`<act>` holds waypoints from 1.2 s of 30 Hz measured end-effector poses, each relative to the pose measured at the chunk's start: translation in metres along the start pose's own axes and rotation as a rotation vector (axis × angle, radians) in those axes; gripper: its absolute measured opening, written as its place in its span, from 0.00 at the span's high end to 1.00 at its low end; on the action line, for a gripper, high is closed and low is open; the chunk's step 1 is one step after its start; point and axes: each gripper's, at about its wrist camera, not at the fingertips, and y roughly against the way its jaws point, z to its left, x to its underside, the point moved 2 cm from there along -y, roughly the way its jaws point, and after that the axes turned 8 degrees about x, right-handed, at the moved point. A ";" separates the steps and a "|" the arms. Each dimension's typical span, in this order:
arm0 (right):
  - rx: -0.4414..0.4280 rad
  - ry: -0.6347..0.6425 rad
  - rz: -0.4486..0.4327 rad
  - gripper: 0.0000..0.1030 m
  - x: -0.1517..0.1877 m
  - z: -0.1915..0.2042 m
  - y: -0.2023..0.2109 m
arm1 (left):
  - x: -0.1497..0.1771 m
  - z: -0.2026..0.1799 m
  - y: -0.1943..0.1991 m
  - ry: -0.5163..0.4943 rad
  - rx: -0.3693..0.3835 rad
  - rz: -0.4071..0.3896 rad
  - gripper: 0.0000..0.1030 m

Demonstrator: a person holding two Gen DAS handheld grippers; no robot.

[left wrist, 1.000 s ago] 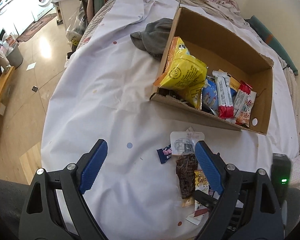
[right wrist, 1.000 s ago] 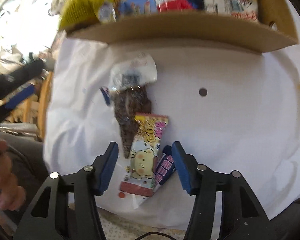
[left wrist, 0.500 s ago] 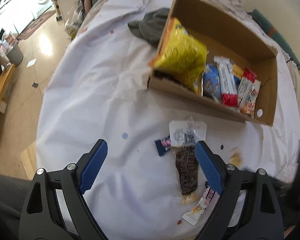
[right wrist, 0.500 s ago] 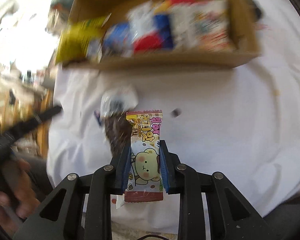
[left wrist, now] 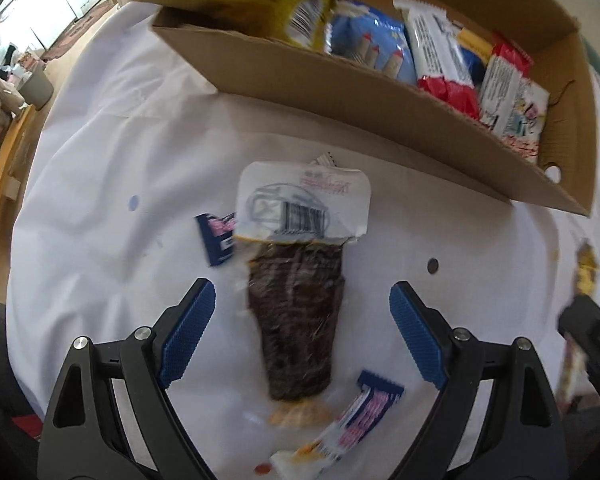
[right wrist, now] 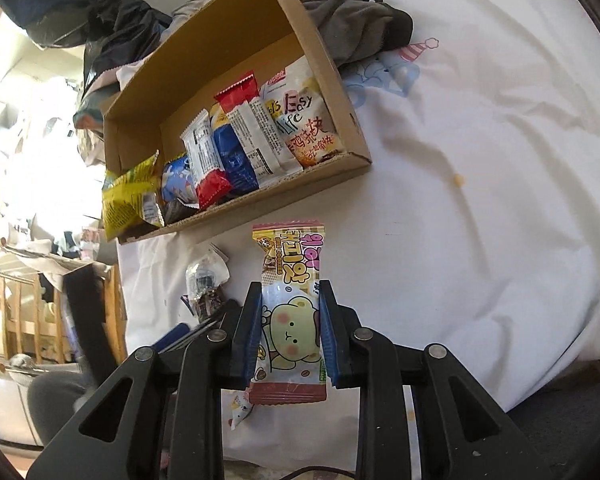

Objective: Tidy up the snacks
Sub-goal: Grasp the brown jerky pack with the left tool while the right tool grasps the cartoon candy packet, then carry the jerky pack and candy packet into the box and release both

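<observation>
My right gripper [right wrist: 288, 316] is shut on a yellow bear-print wafer packet [right wrist: 288, 300] and holds it above the white sheet, short of the cardboard box [right wrist: 340, 92]. The box [left wrist: 340, 88] holds several snack packets. My left gripper [left wrist: 302, 316] is open low over a clear bag of dark brown snacks [left wrist: 296, 312], its fingers on either side. Two small blue-and-pink candy bars lie beside that bag, one to the left [left wrist: 216, 236] and one at the lower right [left wrist: 356, 428]. The right gripper shows at the right edge of the left wrist view [left wrist: 592, 332].
A grey cloth [right wrist: 360, 28] lies by the box's far end. The white sheet [right wrist: 480, 184] covers a bed, with its edge and the floor to the left [left wrist: 4, 140]. Wooden furniture [right wrist: 24, 320] stands beside the bed.
My right gripper has lifted the bear packet off the sheet and swung right, away from the pile. My left gripper has dropped forward over the brown snack bag, still open.
</observation>
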 end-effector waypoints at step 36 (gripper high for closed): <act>-0.158 0.063 -0.207 0.73 -0.033 0.034 0.053 | -0.048 0.039 0.161 -0.051 0.126 -0.407 0.42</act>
